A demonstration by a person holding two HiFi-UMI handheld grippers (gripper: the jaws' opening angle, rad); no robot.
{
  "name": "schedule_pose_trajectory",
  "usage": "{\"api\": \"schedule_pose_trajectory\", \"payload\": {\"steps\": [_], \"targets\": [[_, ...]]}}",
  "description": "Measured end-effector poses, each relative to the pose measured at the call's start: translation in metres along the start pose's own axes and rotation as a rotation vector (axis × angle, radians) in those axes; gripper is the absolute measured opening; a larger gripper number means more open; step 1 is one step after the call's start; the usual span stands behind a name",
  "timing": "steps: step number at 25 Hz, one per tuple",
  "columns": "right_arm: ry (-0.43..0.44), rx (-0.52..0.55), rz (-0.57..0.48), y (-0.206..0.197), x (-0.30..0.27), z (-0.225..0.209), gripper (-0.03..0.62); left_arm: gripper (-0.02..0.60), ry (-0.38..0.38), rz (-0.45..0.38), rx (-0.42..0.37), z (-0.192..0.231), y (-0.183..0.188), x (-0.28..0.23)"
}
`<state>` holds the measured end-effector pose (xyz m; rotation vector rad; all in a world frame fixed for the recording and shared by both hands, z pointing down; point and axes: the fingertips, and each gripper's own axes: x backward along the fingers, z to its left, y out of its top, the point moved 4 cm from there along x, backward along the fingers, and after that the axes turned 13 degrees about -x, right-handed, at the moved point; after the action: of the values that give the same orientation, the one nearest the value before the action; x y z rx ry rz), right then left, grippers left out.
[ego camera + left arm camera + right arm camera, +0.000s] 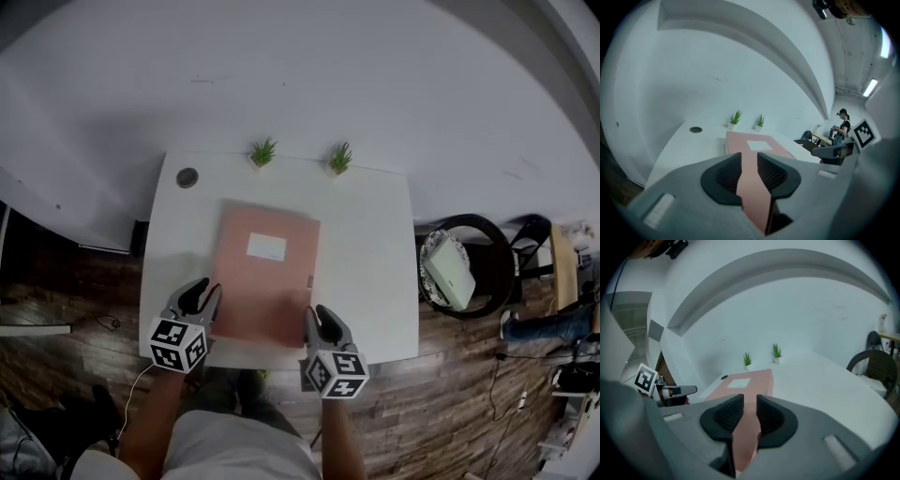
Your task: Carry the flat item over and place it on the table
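Left tool and right tool pinch the folder at its 7 and 5 o'clock corners; bare desk spreads toward 3 o'clock.

No legible writing is being shown anywhere. A white label, unreadable, is being borne on the flat pink folder. Coded square markers are being displayed on the left gripper and right gripper.
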<state>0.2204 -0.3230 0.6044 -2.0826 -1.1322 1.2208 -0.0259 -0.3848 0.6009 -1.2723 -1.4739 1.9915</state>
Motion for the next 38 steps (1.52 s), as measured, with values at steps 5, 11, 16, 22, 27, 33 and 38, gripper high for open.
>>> {"api": "schedule_pose_trajectory", "payload": {"steps": [5,11,16,22,27,33,38], "targets": [[0.016,0.022,-0.028,0.011,0.016,0.009,0.024,0.020,0.044,-0.045,-0.030,-0.001,0.017,0.019],[0.032,0.051,-0.079,0.026,0.035,0.021,0.003,0.008,0.042,-0.101,-0.062,-0.007,0.038,0.040],[0.048,0.064,-0.121,0.037,0.053,0.030,0.003,0.008,0.050,-0.159,-0.093,-0.010,0.055,0.063],[0.059,0.110,-0.176,0.054,0.073,0.040,0.003,0.008,0.069,-0.233,-0.122,-0.009,0.080,0.085],[0.075,0.157,-0.225,0.068,0.086,0.052,0.003,0.008,0.082,-0.303,-0.145,-0.010,0.104,0.099],[0.094,0.176,-0.296,0.091,0.101,0.058,0.003,0.008,0.097,-0.372,-0.176,-0.014,0.127,0.112],[0.105,0.199,-0.334,0.103,0.111,0.062,0.003,0.008,0.118,-0.407,-0.189,-0.016,0.138,0.119]]}}
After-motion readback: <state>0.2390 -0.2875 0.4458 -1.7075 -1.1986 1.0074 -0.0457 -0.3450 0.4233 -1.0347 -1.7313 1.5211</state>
